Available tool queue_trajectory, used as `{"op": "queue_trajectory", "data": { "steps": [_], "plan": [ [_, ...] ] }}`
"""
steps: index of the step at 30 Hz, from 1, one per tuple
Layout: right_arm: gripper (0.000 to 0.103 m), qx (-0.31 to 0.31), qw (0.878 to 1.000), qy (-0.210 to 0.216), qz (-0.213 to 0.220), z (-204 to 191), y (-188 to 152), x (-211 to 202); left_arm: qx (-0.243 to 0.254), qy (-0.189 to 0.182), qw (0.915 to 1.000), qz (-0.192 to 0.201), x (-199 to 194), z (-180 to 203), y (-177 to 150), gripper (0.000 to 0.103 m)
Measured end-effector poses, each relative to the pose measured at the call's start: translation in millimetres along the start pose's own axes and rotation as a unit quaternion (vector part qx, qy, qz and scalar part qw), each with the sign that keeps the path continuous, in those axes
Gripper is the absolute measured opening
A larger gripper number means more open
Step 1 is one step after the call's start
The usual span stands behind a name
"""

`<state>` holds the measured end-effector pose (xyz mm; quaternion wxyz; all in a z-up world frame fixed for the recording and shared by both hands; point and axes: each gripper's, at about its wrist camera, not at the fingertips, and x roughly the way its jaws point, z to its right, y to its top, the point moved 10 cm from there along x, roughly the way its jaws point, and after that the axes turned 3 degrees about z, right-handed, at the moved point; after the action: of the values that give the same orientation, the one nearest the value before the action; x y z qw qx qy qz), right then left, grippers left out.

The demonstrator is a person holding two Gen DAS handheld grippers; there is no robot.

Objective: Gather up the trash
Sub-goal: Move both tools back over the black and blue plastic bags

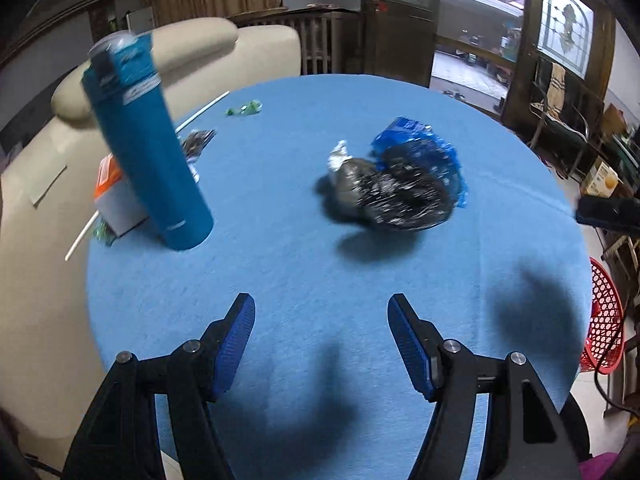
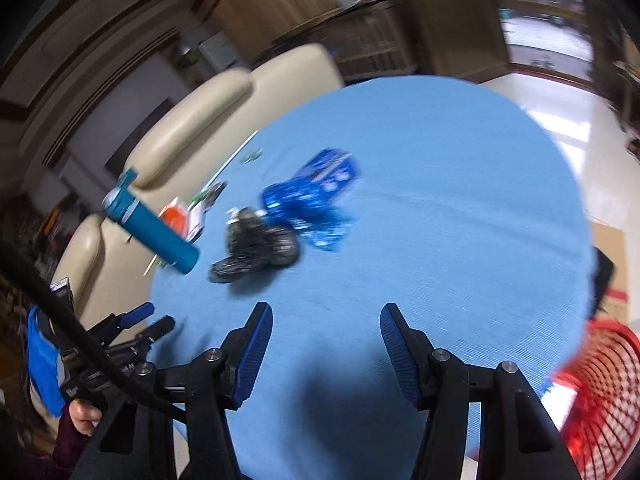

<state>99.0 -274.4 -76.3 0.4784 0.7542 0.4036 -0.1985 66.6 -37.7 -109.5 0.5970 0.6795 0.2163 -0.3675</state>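
On the round blue table (image 1: 320, 264) lies a crumpled black and silver wrapper (image 1: 384, 196) with a blue foil wrapper (image 1: 420, 152) against its far side. My left gripper (image 1: 321, 300) hovers open over bare cloth, short of both, with nothing between its fingers. In the right wrist view the black wrapper (image 2: 256, 244) and blue wrapper (image 2: 316, 200) sit ahead and left of my right gripper (image 2: 327, 309), which is open and holds nothing. The left gripper (image 2: 158, 318) shows at the lower left. A green candy wrapper (image 1: 244, 108) and a white straw (image 1: 202, 114) lie at the far left.
A tall teal bottle (image 1: 148, 140) stands at the table's left, beside an orange and white box (image 1: 112, 196). A red mesh basket (image 1: 604, 320) stands on the floor off the right edge, also the red basket (image 2: 600, 380). A cream sofa (image 1: 192, 52) is behind.
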Motion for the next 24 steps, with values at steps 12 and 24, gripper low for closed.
{"op": "queue_trajectory", "data": {
  "steps": [12, 24],
  "plan": [
    [0.060, 0.042, 0.999, 0.008, -0.016, -22, 42, 78, -0.042, -0.059, 0.9973, 0.014, 13, -9, 37, 0.070],
    [0.060, 0.124, 0.991, -0.040, -0.005, 57, 19, 52, -0.015, -0.134, 0.9903, 0.034, 73, 69, 104, 0.074]
  ]
}}
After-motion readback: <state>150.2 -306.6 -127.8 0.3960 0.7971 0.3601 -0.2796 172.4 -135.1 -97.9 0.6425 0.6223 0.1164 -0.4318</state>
